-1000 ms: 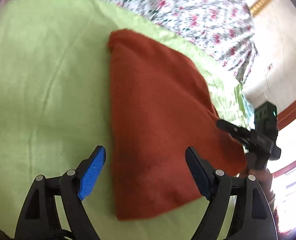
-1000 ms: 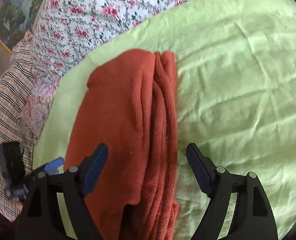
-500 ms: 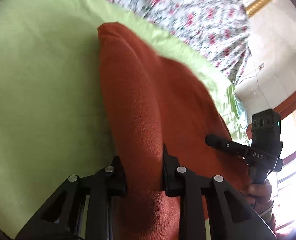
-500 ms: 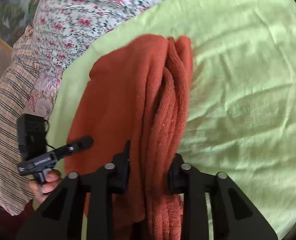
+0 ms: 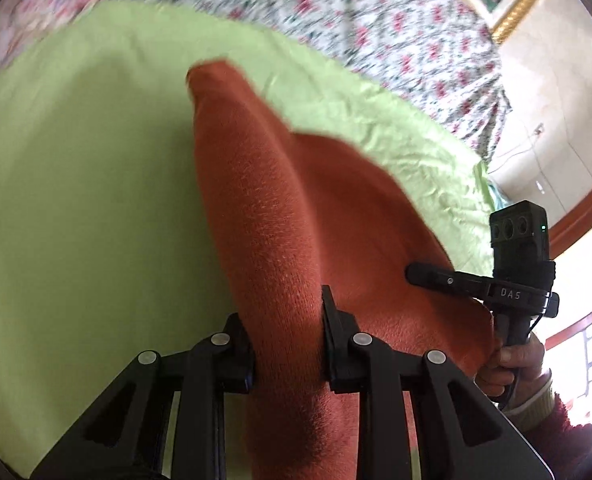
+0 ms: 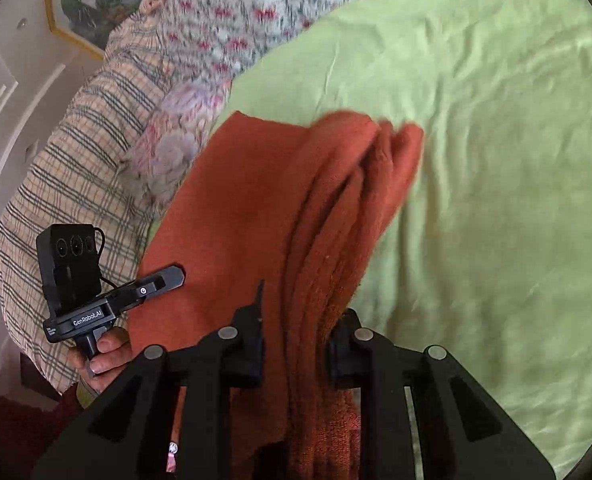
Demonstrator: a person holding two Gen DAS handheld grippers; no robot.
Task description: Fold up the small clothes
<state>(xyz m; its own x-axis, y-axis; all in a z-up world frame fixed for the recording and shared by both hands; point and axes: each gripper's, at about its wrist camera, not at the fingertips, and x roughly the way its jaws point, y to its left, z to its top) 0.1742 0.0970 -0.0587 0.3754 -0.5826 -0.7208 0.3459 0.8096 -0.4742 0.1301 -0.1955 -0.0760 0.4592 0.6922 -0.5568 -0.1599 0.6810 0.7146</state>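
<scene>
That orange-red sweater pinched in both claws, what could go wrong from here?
Both the left gripper and the right gripper are shut on bunched edges of the sweater. The right one clamps several stacked layers; a layer might slip out and spoil the fold. The far end looks loose and blurred, so it could flop unevenly. The sweater may also drag and wrinkle the green sheet.

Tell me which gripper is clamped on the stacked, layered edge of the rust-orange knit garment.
The right gripper. Its fingers pinch several stacked layers of the rust-orange knit garment, while the left gripper holds a single smooth rounded fold.
</scene>
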